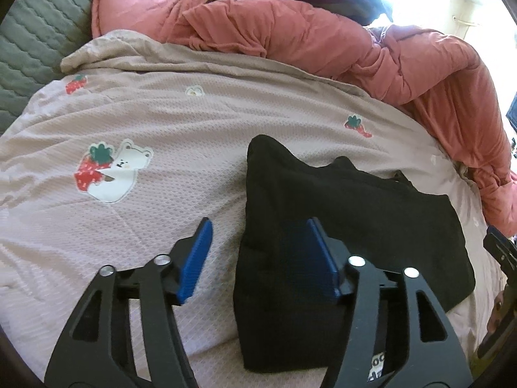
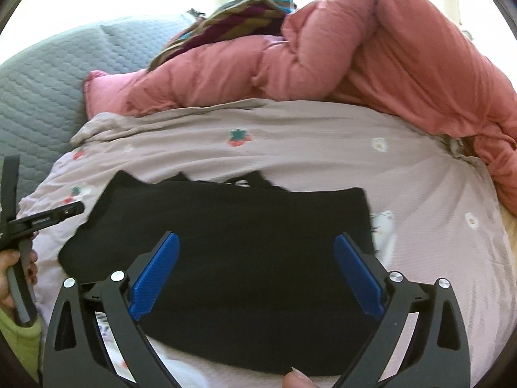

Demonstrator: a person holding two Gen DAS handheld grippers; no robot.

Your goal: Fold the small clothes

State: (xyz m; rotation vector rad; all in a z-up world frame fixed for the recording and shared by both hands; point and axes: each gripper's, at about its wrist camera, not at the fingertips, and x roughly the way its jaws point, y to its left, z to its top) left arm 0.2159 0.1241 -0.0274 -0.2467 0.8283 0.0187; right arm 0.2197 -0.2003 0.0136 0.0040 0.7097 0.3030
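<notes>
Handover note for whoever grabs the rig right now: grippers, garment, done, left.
Left hand-held gripper: open, empty, over the left edge of the black garment.
Right hand-held gripper: open, empty, above the garment's middle.
Garment lies on the pink printed sheet, apparently already folded over at least once; neither gripper grips it.
Pink duvet is bunched behind it.
Left: probably another fold, then smooth it.

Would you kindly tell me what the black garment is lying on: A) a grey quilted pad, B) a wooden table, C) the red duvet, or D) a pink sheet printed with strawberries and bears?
D: the black garment lies flat on the pink sheet, with the red duvet bunched behind it.
</notes>
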